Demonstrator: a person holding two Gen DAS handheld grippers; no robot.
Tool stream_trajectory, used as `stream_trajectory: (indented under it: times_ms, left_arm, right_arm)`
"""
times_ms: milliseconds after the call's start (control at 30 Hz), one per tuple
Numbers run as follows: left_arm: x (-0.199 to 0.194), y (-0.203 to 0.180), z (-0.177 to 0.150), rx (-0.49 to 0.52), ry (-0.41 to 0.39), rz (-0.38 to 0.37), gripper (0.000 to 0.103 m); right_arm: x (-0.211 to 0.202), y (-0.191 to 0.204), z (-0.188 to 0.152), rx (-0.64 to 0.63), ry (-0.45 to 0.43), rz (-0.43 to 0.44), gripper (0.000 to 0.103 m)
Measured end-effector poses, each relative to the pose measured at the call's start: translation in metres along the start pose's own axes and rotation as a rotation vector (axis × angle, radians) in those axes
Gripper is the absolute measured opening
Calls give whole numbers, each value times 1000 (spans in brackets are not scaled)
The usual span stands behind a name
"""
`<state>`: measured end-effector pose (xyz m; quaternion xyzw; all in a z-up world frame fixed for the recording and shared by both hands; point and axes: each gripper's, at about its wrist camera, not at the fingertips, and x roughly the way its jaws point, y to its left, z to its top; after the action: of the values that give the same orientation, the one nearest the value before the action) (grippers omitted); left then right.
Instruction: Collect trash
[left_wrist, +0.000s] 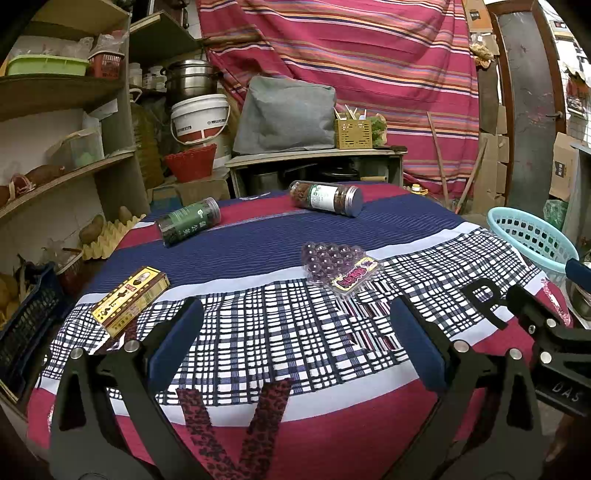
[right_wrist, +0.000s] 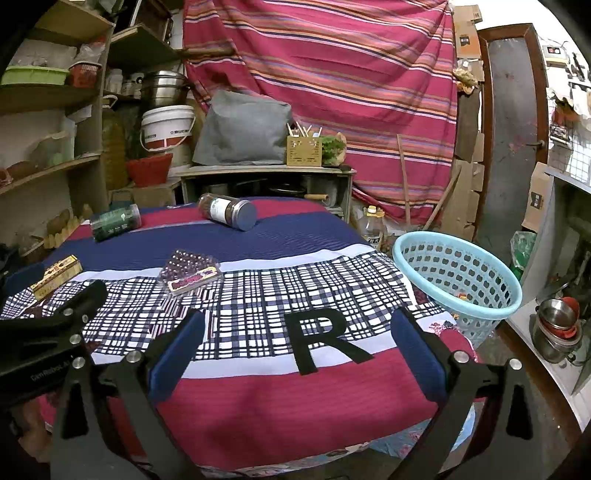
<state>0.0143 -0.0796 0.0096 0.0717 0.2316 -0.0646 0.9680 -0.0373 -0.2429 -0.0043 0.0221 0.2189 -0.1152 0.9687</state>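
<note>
The left gripper (left_wrist: 295, 339) is hovering low at the near edge, its blue-padded fingers (left_wrist: 175, 341) spread wide and holding nothing. The right gripper (right_wrist: 295, 350) is hovering just right of it, fingers likewise gaping wide.

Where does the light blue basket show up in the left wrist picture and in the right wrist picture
Left wrist view: the light blue basket sits at the far right edge, partly cut off, beyond the table's right side.
Right wrist view: the same basket stands right of centre, in full view, beside the table's right edge.
Shared landmark: the black letter R on the tablecloth, just left of the basket in both.
</note>
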Motion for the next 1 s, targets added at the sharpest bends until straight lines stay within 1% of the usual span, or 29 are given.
stream_trajectory:
  times_ms: [1000]
  left_arm:
    - [0,0,0,1,-1,-1,98]
  right_arm:
    - [0,2,-1,1,3,1,98]
